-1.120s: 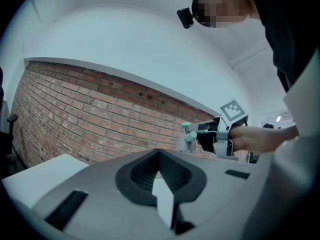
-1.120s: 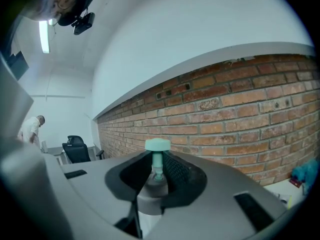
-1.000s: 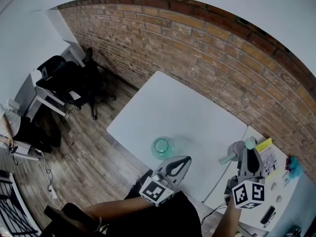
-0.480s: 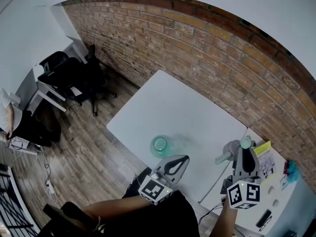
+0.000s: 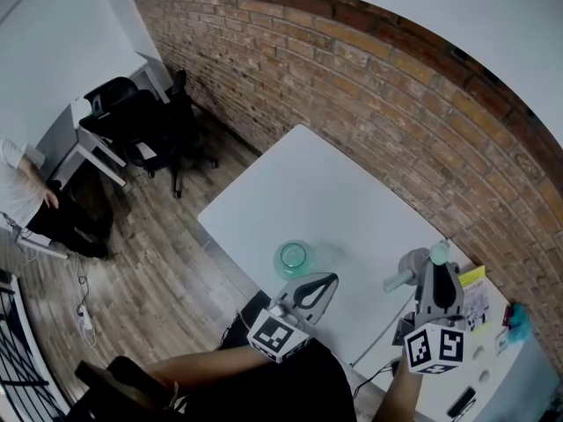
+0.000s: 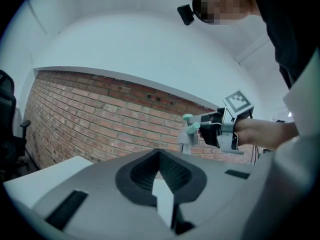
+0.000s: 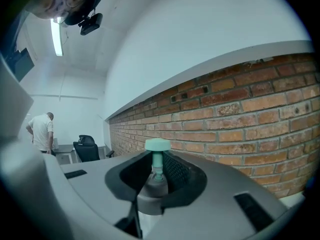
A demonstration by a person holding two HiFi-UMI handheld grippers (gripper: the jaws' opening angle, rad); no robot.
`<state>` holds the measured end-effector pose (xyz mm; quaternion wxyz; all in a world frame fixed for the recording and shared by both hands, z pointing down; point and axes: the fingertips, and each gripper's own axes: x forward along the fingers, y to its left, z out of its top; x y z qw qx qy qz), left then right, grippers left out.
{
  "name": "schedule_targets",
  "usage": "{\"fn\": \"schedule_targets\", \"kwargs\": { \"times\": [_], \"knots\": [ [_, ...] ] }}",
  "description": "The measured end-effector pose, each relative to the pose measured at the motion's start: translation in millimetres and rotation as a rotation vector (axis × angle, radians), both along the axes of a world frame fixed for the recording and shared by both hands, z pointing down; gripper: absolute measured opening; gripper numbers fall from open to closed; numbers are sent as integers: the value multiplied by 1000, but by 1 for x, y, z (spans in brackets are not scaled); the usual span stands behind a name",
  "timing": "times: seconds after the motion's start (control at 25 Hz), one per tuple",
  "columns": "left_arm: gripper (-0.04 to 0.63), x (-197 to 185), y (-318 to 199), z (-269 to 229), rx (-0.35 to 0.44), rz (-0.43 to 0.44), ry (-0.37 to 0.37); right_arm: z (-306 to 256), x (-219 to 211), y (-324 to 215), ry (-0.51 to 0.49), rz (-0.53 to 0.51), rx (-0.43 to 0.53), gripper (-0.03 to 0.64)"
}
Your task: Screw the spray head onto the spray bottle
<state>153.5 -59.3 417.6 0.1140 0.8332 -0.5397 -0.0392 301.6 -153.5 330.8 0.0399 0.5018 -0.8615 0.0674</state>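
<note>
We edge our right fingers [image 5: 441,285], gripping the spray head [image 5: 412,266], slightly nearer the spray bottle [image 5: 293,258]. Our left fingers [image 5: 310,297] stay closed and empty, so no threading yet.

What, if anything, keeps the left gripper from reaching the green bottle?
Probably yes. The bottle stands alone on the table close beside the left gripper, nothing between them. Its shut jaws would need opening first.

pale green bottle [image 5: 292,258], grey-and-mint spray head [image 5: 412,265], red brick wall [image 5: 396,104]

Grey, black-padded left claw [image 5: 327,281] and right claw [image 5: 435,269] — each with a black-and-white marker cube [image 5: 274,337]; black garment [image 5: 303,389].
</note>
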Motion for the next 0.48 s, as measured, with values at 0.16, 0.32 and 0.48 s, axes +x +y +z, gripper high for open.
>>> {"fn": "schedule_targets", "kwargs": {
  "times": [0.16, 0.32, 0.48],
  "knots": [
    [-2, -11, 1, 1, -4, -24, -12, 0, -8, -2, -4, -11, -3, 71],
    [-2, -25, -3, 4, -4, -63, -42, 0, -16, -4, -7, -21, 2, 71],
    [-2, -29, -1, 0, -2, -68, -37, -3, -25, -1, -12, -31, 8, 71]
  ]
}}
